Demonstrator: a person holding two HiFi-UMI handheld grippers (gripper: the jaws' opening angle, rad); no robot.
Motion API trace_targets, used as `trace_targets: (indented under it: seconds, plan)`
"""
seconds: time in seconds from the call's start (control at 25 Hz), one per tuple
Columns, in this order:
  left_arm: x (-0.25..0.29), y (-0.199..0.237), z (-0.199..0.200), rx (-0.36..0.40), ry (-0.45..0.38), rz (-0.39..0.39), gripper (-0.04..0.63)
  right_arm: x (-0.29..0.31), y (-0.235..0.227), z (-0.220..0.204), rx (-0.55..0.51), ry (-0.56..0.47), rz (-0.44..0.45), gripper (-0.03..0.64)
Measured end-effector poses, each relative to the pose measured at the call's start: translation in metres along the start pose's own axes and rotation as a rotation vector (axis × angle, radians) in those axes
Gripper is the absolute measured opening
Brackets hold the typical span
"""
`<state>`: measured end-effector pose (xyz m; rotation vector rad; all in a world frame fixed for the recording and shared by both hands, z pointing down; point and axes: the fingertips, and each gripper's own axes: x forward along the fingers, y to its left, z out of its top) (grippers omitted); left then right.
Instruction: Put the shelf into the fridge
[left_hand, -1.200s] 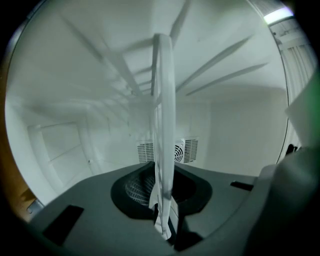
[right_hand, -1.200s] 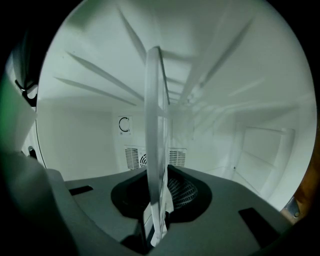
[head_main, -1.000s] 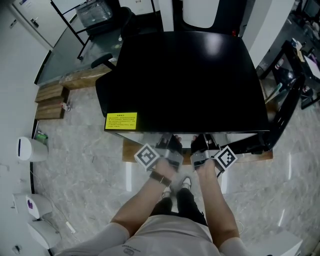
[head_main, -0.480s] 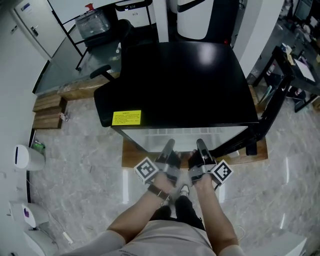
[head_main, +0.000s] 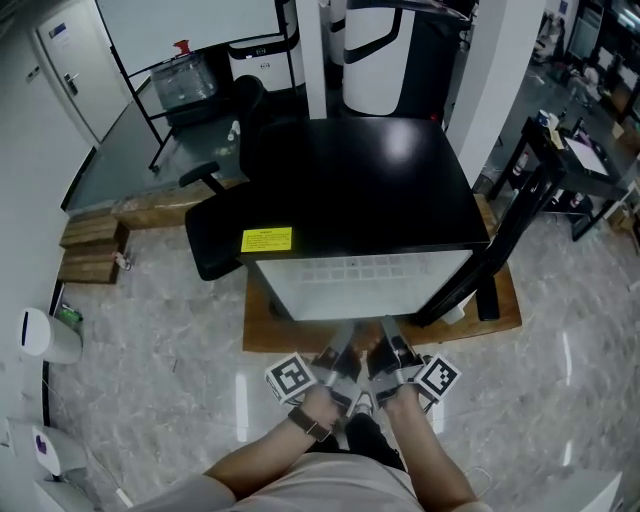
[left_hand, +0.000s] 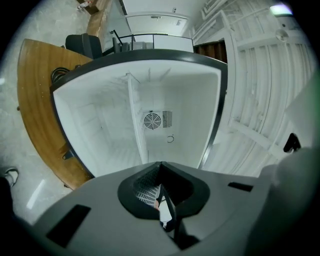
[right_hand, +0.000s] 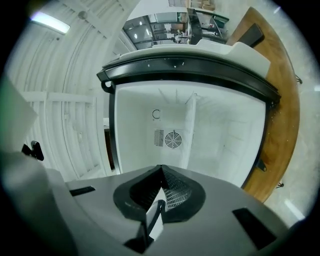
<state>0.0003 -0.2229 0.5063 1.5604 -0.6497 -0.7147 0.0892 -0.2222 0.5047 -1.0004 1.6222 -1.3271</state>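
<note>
Left gripper (head_main: 342, 348) and right gripper (head_main: 386, 343), jaws closed and empty, hang just outside the open fridge (head_main: 360, 190); its shelf (left_hand: 136, 120) looks seated inside.

Fridge (head_main: 370, 190) top is glossy black and reflective; its liner (left_hand: 180, 95) is smooth white plastic. Platform (head_main: 258, 322) is matt brown wood. Floor (head_main: 170, 330) is polished stone-look tile. My left gripper (left_hand: 159, 171) and right gripper (right_hand: 161, 172) have matt grey plastic shells and black ribbed pads (left_hand: 144, 192).

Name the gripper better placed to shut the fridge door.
Likely right: the open door hangs at the right of the fridge, nearer the right gripper than the left gripper.
</note>
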Motion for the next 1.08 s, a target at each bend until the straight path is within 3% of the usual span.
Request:
trace_targets:
  seconds: [0.12,0.28,0.4,0.8,1.08]
  plan:
    - [-0.012,-0.003,-0.009,0.013,0.026,0.015,0.006,-0.012,0.004,-0.008,-0.003,0.002,-0.006,0.021]
    - [-0.015,-0.024,-0.013,-0.019,0.036,-0.049,0.006,-0.02,0.012,-0.017,-0.008,0.002,-0.001,0.021]
    - [-0.019,-0.031,-0.011,0.002,0.041,-0.059,0.006,-0.023,0.019,-0.022,-0.011,-0.002,0.006,0.021]
    - [-0.027,-0.035,-0.004,0.053,0.053,-0.036,0.006,-0.022,0.034,-0.026,-0.028,-0.019,0.02,0.021]
    - [-0.027,-0.037,-0.004,0.038,0.056,-0.064,0.006,-0.021,0.034,-0.028,-0.025,-0.023,0.03,0.021]
